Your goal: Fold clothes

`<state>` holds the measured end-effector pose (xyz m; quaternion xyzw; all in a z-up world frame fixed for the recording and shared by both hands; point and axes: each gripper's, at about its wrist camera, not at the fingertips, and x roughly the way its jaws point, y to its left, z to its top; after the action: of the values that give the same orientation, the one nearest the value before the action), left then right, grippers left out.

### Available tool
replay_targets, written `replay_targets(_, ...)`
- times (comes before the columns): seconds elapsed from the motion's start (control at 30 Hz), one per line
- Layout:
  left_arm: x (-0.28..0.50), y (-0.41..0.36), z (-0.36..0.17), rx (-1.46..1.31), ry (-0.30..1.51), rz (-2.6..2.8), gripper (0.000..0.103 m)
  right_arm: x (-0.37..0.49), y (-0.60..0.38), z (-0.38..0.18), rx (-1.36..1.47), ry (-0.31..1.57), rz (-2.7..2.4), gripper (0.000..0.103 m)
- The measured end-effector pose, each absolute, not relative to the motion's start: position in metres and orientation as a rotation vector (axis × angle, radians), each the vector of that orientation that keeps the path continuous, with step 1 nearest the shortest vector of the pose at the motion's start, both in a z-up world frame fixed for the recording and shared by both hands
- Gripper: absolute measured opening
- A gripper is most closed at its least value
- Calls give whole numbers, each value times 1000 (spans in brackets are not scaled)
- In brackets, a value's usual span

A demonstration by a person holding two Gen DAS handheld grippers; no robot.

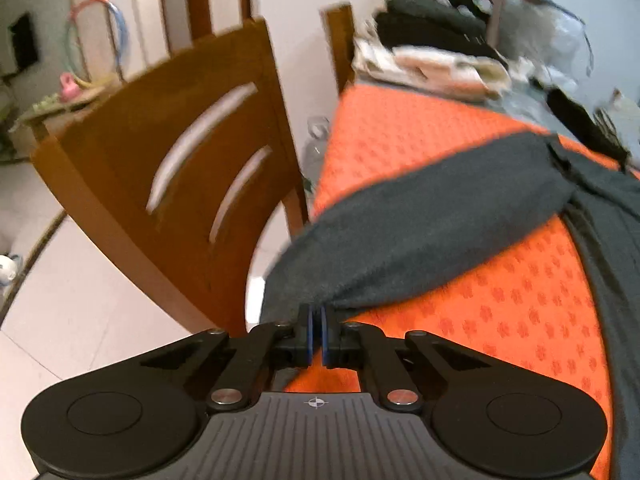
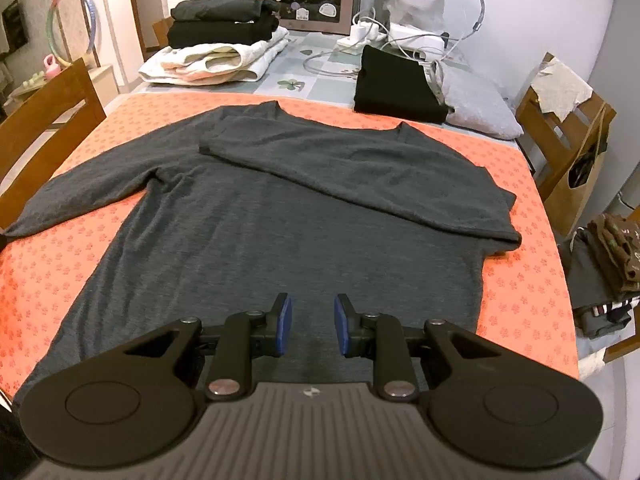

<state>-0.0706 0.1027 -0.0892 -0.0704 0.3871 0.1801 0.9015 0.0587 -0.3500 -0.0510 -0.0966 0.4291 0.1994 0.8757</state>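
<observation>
Left gripper (image 1: 318,312) clamped on the grey shirt's (image 2: 280,216) sleeve cuff (image 1: 304,292) at the table's (image 2: 520,288) left edge — right gripper (image 2: 313,320) hovers parted over the hem.

The shirt (image 2: 280,216) was a matt, heathered grey knit, soft and slightly fuzzy. Under it the counter cover (image 2: 520,304) was orange cloth with a woven, faintly raised flower pattern. Both claws, left claw (image 1: 318,320) and right claw (image 2: 312,322), were matt black plastic with smooth blue pads (image 2: 285,322) (rubbery, it seemed) and shiny metal pivot screws (image 2: 222,388). The chair (image 1: 192,168) was brown wood with a smooth, low-sheen finish, though blur hid its grain. The floor (image 1: 80,300) looked like glossy pale tile.
</observation>
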Motion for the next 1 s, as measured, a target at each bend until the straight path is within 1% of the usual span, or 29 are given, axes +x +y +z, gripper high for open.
replay_targets(0.33, -36, 79, -33, 11, 583, 342, 6, 45, -358, -51, -168, 906, 358, 27)
replay_targets(0.47, -8, 36, -22, 138, 576, 166, 6, 38, -364, -52, -144, 907, 329, 27)
replay_targets(0.7, 26, -37, -39, 281, 615, -100, 7, 24, -372, -54, -113, 903, 285, 28)
replay_targets(0.8, 27, -66, -55, 336, 651, -208, 10, 19, -372, -53, -104, 901, 277, 29)
replay_targets(0.87, 26, -77, -62, 338, 653, -280, 11, 18, -370, -51, -104, 898, 282, 29)
replay_targets(0.9, 24, -81, -63, 339, 657, -308, 13, 19, -367, -49, -106, 895, 288, 30)
replay_targets(1.0, 16, -84, -66, 323, 668, -358, 14, 21, -357, -42, -108, 884, 321, 30)
